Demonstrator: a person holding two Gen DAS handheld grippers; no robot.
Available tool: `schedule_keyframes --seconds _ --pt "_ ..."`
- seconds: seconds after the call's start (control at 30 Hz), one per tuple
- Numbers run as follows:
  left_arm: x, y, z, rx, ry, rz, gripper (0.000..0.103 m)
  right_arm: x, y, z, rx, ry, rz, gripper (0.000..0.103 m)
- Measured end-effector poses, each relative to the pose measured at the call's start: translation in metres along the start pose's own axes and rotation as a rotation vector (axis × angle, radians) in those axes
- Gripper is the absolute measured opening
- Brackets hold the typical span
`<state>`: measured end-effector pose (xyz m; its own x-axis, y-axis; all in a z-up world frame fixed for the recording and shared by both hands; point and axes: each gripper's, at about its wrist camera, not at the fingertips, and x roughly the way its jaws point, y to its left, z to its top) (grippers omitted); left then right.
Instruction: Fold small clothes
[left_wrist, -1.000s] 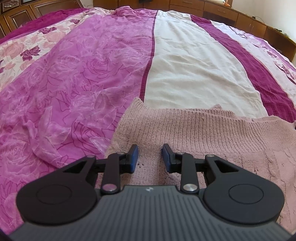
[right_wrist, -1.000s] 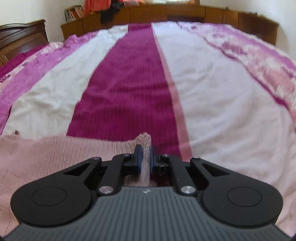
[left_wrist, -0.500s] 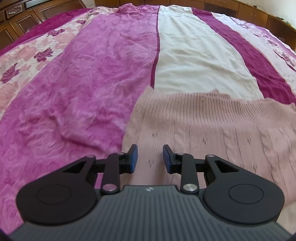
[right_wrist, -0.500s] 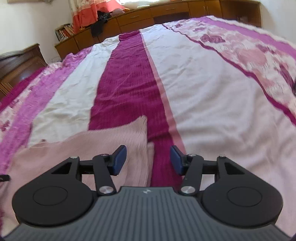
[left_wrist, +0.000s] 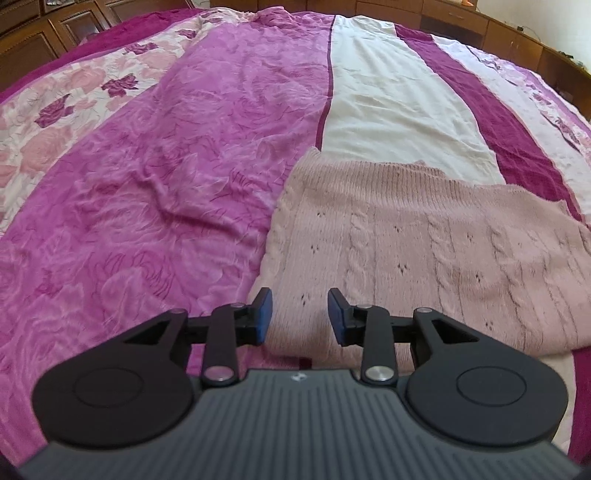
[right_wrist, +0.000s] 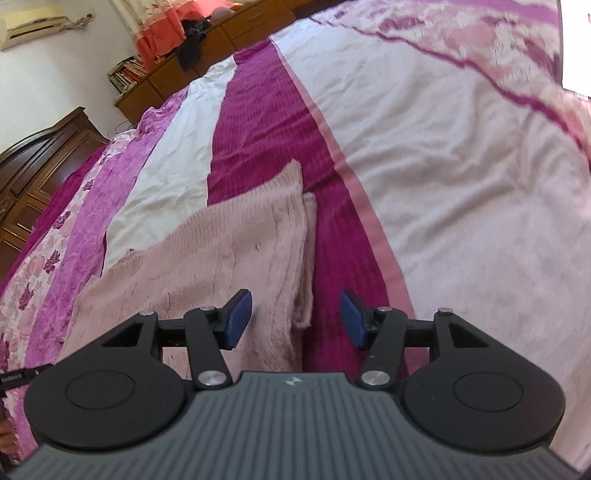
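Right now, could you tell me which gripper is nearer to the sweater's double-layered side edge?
Right. The right gripper hangs open directly over that layered edge of the pink sweater; the left gripper hangs open over the sweater's opposite side edge.

Fuzzy cable-knit wool sweater (left_wrist: 424, 251) on soft, crinkled cloth bedspread (left_wrist: 166, 184) (matt).

Right gripper (right_wrist: 295, 319), clamped on the pale pink cable-knit sweater's (right_wrist: 221, 251) corner a second ago, now stands open above it.
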<state>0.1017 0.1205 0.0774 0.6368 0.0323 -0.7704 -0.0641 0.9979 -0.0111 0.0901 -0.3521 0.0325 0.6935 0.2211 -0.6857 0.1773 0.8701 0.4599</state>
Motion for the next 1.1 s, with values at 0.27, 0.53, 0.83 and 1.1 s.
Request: schedule_keyframes --seconds 0.27,0.53,0.83,1.1 --pt "-0.008 -0.002 -0.014 -0.006 0.027 0.014 0.038 0.022 -0.011 -0.011 0.085 0.063 0.124 0.061" --pt "-0.008 -0.007 -0.021 -0.004 0.048 0.041 0.038 0.035 -0.014 -0.016 0.118 0.043 0.216 0.060" --pt "-0.010 -0.005 -0.023 0.001 0.048 0.061 0.038 0.037 -0.024 -0.019 0.178 -0.001 0.247 0.031" --pt "-0.018 0.012 -0.016 -0.006 0.026 0.089 0.038 0.024 0.007 -0.006 0.057 -0.071 0.256 0.029"
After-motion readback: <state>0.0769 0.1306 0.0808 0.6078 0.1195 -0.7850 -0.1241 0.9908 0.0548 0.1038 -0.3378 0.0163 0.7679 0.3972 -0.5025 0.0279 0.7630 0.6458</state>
